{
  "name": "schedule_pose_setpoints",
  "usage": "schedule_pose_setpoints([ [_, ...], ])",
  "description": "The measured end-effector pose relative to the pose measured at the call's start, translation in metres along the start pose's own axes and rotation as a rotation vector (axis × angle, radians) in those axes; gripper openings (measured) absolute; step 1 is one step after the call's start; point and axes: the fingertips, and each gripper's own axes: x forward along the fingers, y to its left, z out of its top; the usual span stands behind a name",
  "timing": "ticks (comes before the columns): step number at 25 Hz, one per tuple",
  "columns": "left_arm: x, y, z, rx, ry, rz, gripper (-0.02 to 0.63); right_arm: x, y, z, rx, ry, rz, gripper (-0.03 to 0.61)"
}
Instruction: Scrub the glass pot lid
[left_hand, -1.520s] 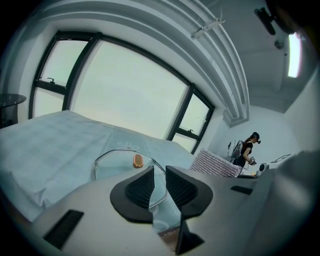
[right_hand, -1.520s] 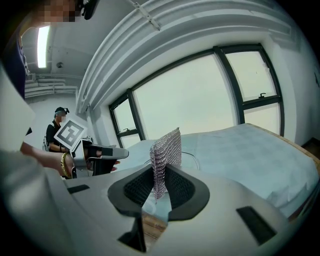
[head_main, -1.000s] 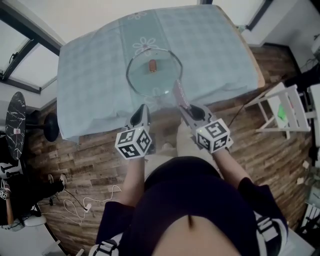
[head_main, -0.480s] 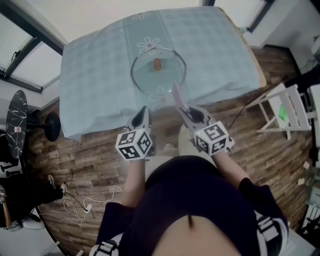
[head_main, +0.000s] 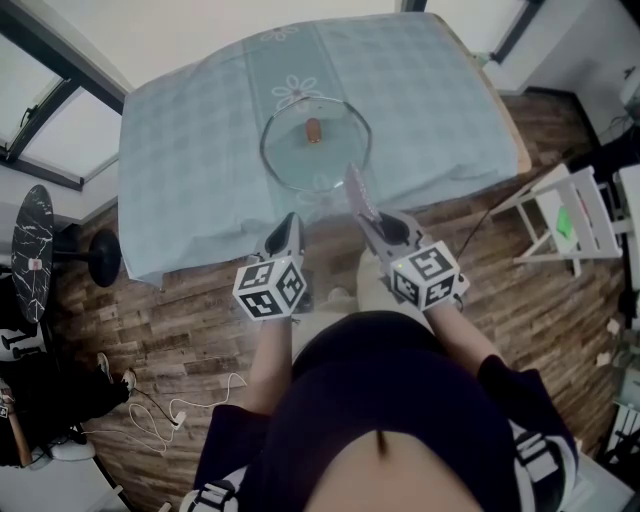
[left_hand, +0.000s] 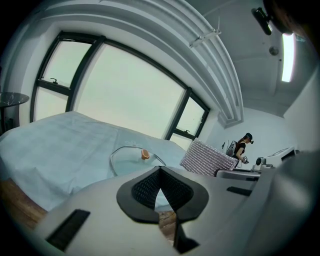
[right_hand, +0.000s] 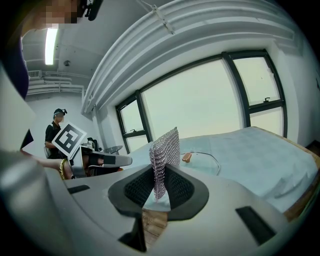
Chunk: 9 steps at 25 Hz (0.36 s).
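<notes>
The round glass pot lid (head_main: 314, 147) with a small orange-brown knob (head_main: 313, 130) lies flat on the light blue tablecloth (head_main: 190, 150); the lid also shows ahead in the left gripper view (left_hand: 131, 156) and the right gripper view (right_hand: 202, 157). My right gripper (head_main: 362, 212) is shut on a silvery mesh scrubbing cloth (right_hand: 162, 159), which stands up from the jaws near the lid's front rim (head_main: 356, 190). My left gripper (head_main: 285, 228) hangs shut and empty just off the table's front edge, short of the lid.
The table's front edge (head_main: 330, 215) hangs over wooden flooring. A white folding stand (head_main: 565, 220) is at the right, a dark stool (head_main: 35, 240) at the left. Big windows (left_hand: 125, 95) lie beyond the table. Another person (left_hand: 242, 146) stands far off.
Between the earliest frame and now the picture has shifted slightly, with the lid a little further right. Both grippers stay in place and the cloth stays gripped.
</notes>
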Motion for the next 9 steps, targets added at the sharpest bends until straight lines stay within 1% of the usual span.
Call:
schedule_pose_setpoints([
  [9, 0.0032, -0.0023, -0.0017, 0.0, 0.011, 0.0, 0.0, 0.0003, -0.0025, 0.0037, -0.008, -0.005, 0.0, 0.071],
])
